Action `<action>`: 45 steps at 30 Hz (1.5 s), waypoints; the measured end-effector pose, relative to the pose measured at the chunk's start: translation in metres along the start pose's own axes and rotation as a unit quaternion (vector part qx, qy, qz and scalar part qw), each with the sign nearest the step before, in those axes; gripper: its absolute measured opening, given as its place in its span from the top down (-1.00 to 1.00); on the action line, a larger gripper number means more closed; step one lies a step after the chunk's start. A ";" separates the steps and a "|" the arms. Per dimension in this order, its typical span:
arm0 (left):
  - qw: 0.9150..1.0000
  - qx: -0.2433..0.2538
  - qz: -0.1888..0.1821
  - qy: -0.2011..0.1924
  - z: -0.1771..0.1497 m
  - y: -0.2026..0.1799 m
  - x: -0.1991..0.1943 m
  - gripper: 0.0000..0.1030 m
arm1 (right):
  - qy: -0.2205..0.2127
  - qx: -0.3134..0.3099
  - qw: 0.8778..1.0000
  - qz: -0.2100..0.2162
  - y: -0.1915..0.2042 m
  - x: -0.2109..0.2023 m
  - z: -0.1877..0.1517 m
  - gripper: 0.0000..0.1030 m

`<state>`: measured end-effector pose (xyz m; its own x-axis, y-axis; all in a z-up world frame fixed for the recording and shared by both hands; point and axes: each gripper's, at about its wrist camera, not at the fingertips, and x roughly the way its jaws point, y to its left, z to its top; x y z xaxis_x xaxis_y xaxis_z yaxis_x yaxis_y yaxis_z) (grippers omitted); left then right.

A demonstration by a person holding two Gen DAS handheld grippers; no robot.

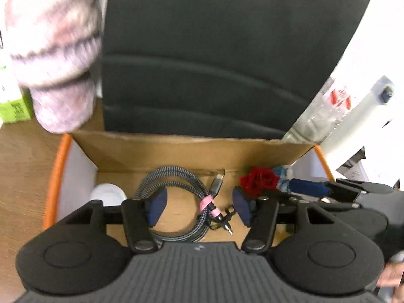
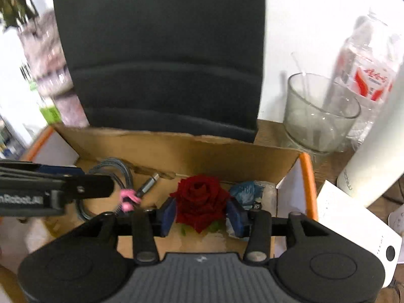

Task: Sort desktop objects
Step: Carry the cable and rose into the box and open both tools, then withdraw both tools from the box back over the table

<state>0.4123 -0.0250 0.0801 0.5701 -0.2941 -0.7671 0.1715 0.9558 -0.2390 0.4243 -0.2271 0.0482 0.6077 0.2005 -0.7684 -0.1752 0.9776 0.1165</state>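
A cardboard box (image 1: 156,151) with orange-edged flaps holds a coiled grey braided cable (image 1: 176,176) tied with pink bands, a white lid (image 1: 108,194), a red rose (image 1: 260,180) and a blue wrapper (image 1: 282,174). My left gripper (image 1: 199,208) is open and empty above the cable. In the right wrist view my right gripper (image 2: 202,214) has its blue pads on both sides of the red rose (image 2: 200,199), inside the box (image 2: 202,151). The cable (image 2: 118,171) and the blue wrapper (image 2: 246,190) lie beside the rose.
A black chair back (image 2: 161,50) stands behind the box. A glass bowl (image 2: 318,116), a water bottle (image 2: 366,58), a white cylinder (image 2: 376,151) and a white device (image 2: 358,234) stand to the right. A pink patterned cylinder (image 1: 53,50) and a green box (image 1: 12,108) are at left.
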 end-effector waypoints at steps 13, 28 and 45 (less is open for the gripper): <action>0.988 0.004 0.137 -0.072 -0.087 -0.018 -0.111 -0.79 | -0.058 0.009 0.998 -0.005 0.031 -0.120 -0.080 -0.42; 0.983 0.013 0.103 -0.154 -0.342 -0.034 -0.207 -1.00 | -0.124 -0.005 0.992 -0.017 0.079 -0.229 -0.334 -0.58; 0.970 0.071 0.163 -0.165 -0.410 -0.038 -0.221 -1.00 | -0.151 -0.029 0.988 -0.021 0.107 -0.258 -0.410 -0.75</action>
<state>-0.0499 0.0012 0.0142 0.8349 0.0191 -0.5501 0.0342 0.9957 0.0864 -0.0691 -0.2010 0.0012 0.8175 0.1791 -0.5473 -0.1846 0.9818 0.0455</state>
